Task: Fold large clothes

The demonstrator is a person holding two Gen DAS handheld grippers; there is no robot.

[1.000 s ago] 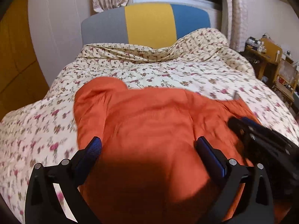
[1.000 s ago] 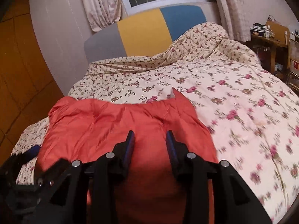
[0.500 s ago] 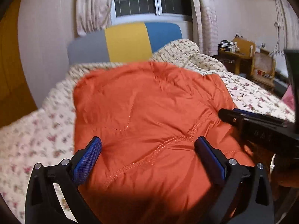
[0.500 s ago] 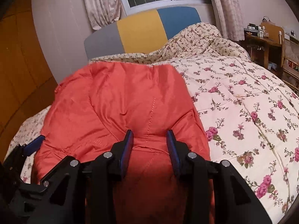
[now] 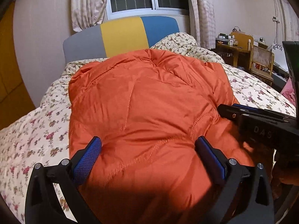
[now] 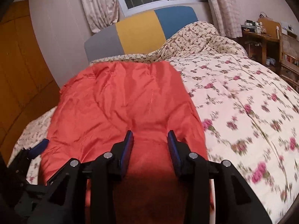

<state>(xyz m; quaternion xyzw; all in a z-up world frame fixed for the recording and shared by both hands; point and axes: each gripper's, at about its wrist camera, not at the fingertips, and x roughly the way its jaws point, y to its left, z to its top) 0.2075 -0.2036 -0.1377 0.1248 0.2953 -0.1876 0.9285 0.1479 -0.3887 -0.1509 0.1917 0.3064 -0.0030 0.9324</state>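
Both grippers at 6 o'clock, left gripper [image 5: 147,149] jaws wide apart, right gripper [image 6: 150,141] jaws opening, nothing pinched, over orange jacket [image 5: 145,102] on bed [image 6: 243,102]; fold step, next needs gripping an edge.

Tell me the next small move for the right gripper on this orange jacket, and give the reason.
Probably lift the right gripper clear. Its jaws are opening, with the orange jacket bunched between them, and the garment already lies folded on the floral quilt, so letting go seems the point.
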